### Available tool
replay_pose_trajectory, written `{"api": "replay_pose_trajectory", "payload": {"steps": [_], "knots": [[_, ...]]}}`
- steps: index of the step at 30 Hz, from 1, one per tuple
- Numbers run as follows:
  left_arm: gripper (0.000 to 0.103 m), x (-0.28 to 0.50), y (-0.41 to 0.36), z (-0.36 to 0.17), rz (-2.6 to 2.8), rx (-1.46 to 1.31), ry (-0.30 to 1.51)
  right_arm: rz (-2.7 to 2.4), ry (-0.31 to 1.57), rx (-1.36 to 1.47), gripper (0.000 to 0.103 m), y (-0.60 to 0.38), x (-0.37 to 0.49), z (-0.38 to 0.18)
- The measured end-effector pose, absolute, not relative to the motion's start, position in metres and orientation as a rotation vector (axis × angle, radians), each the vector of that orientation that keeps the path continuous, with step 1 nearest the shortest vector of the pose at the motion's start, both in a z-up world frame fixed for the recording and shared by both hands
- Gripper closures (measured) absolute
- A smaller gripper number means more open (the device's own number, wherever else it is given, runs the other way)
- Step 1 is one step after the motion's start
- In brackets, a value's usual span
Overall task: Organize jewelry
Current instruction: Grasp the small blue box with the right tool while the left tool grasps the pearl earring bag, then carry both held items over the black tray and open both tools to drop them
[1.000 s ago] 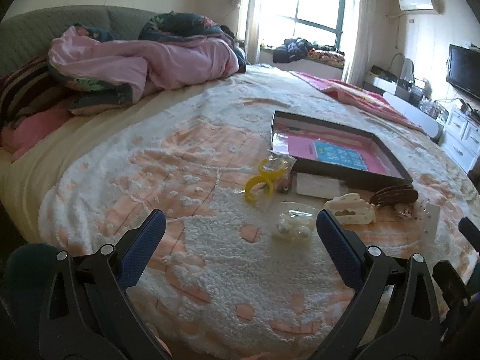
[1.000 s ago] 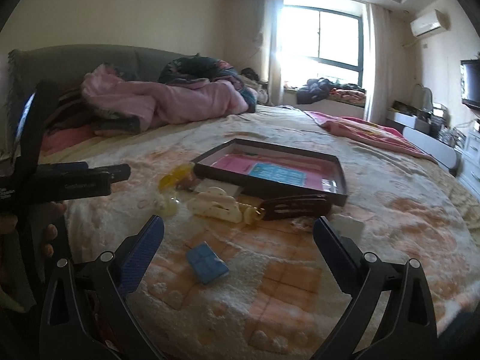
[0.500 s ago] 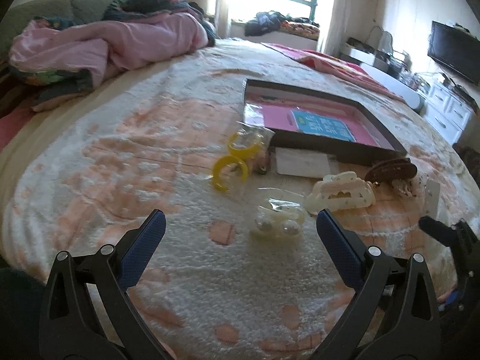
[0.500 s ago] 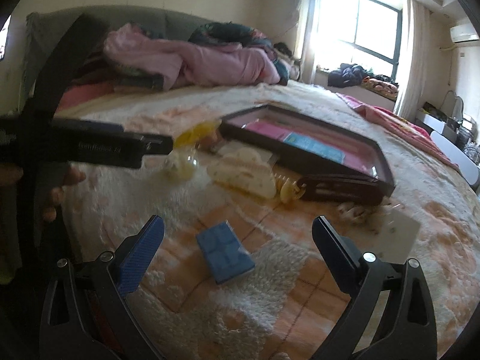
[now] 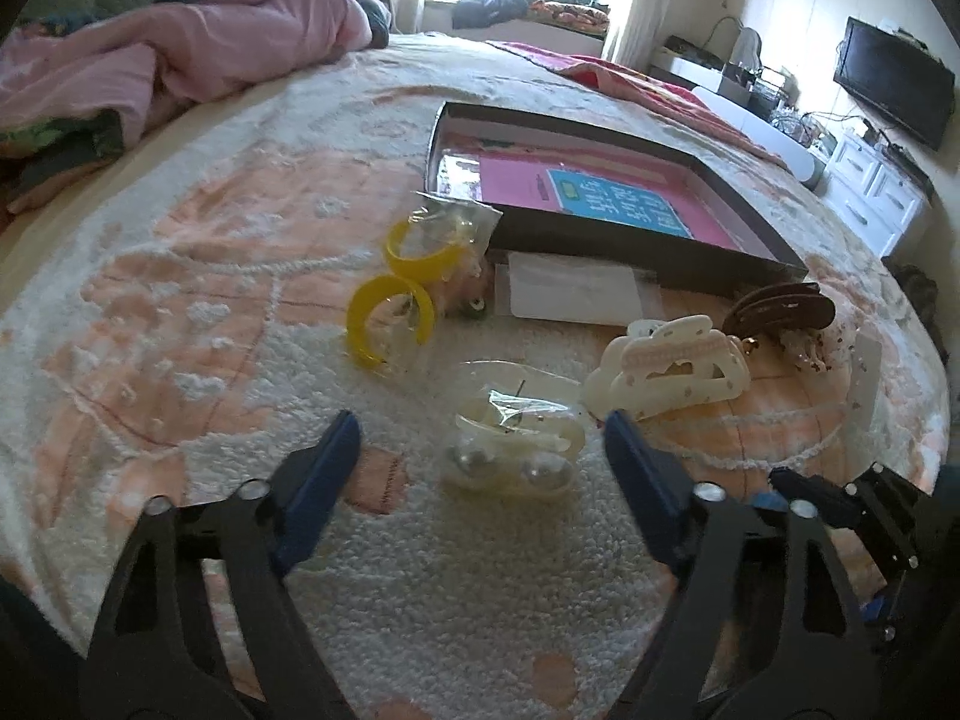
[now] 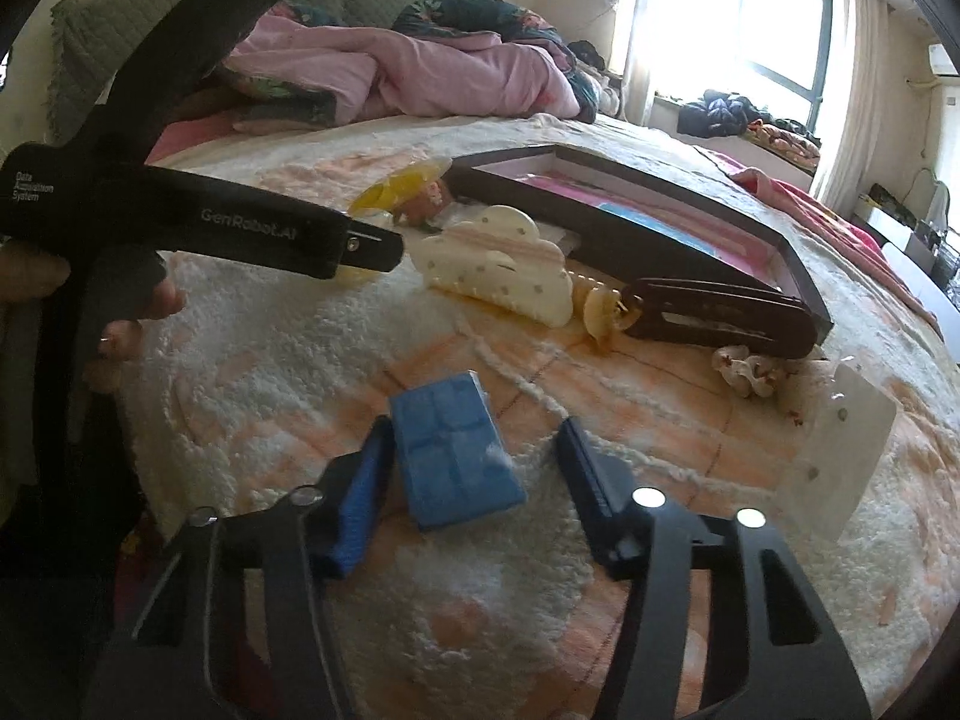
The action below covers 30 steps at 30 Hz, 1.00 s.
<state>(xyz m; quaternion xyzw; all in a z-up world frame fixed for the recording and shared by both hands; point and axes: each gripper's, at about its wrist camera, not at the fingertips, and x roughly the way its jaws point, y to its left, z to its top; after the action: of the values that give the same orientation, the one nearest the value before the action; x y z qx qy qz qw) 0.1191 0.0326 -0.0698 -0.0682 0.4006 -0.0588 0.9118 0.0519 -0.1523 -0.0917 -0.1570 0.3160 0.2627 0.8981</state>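
Observation:
My left gripper (image 5: 480,444) is open, its fingers either side of a clear bag of pearl earrings (image 5: 510,450) on the bedspread. Two yellow hoops (image 5: 390,318) lie to the left, a cream claw clip (image 5: 666,366) and a brown clip (image 5: 780,309) to the right. The dark tray (image 5: 630,240) with a pink liner sits behind. My right gripper (image 6: 474,456) is open around a blue rectangular clip (image 6: 453,450); the left pad (image 6: 360,492) is close to it. The cream clip (image 6: 498,270), brown clip (image 6: 720,312) and tray (image 6: 690,204) lie beyond.
A white card (image 5: 570,294) leans at the tray's front. A clear earring card (image 6: 840,450) and a small flower piece (image 6: 747,369) lie right. The left gripper's body (image 6: 210,228) crosses the right view's left. Pink bedding (image 5: 180,54) is piled at the back.
Both grippers have moved forward and down. The left now straddles the pearl bag. The right now straddles the blue clip, and its fingers have narrowed.

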Motion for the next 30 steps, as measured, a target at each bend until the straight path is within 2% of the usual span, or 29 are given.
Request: {"api": "replay_pose_trajectory", "payload": {"steps": [3, 5, 20, 30], "knots": [[0.048, 0.119, 0.034, -0.072, -0.165, -0.177, 0.833, 0.540, 0.659, -0.306, 0.072, -0.158, 0.056, -0.090], [0.064, 0.118, 0.032, -0.073, -0.173, -0.168, 0.838, 0.550, 0.673, -0.270, 0.072, -0.164, 0.060, -0.088], [0.064, 0.107, 0.022, -0.043, -0.206, -0.147, 0.777, 0.521, 0.610, -0.194, 0.072, -0.190, 0.067, -0.057], [0.064, 0.136, 0.007, -0.023, -0.222, -0.133, 0.750, 0.431, 0.567, -0.140, 0.072, -0.217, 0.110, -0.022]]}}
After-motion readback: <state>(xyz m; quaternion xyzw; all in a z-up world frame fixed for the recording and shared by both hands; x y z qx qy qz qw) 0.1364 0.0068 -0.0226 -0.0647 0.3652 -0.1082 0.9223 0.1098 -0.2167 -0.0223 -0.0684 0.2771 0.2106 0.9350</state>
